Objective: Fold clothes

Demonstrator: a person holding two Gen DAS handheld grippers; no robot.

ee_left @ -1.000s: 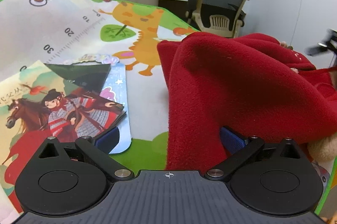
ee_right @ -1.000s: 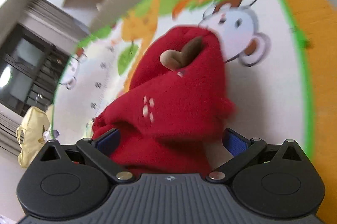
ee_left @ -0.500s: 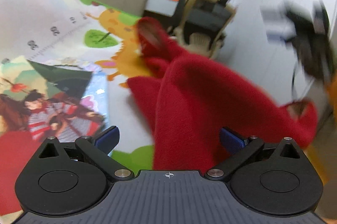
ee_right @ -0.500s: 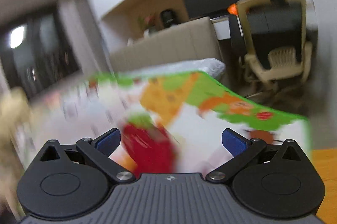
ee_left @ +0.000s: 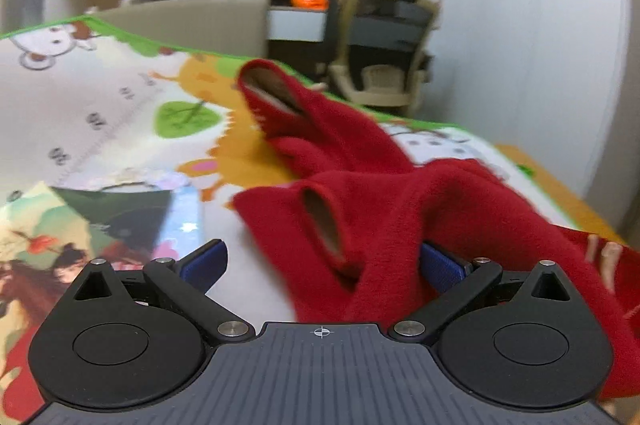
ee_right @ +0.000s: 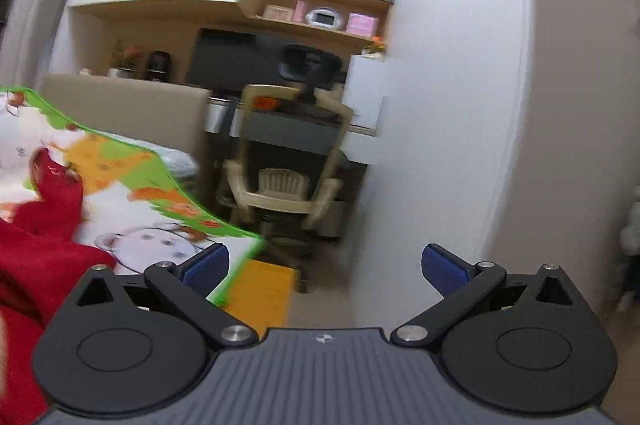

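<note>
Garment: red fleece garment (ee_left: 432, 201) is seen spread loosely across the cartoon-printed play mat with green border (ee_left: 120, 97), unfolded, one cuffed sleeve (ee_left: 276, 93) thrown out toward 11 o'clock and a second tan-lined opening (ee_left: 324, 225) lying just ahead of the left gripper (ee_left: 322, 263).

Left fingers: blue pads are held wide apart; fleece lies between them and against the right-hand pad (ee_left: 440, 265), but nothing is clamped.

Right fingers: right gripper (ee_right: 324, 263) is held spread wide with nothing between its pads; it is pointed off the mat toward the beige office chair (ee_right: 288, 161) at 12 o'clock, the garment being left at 9 o'clock in its view.

Change: a second ago the fleece was bunched into a tall heap and was framed by the right gripper; since then it has been flung outward and flattened, and the right gripper has been swung away from it.

Meaning: the garment is judged to have been shaken open for laying out; no fold is visible yet, so flattening and squaring of the sleeves are judged to be needed before any crease can be made.

Other: illustrated picture book with a horse rider (ee_left: 60, 245) is seen on the mat at 9 o'clock, just beside the fleece.
</note>
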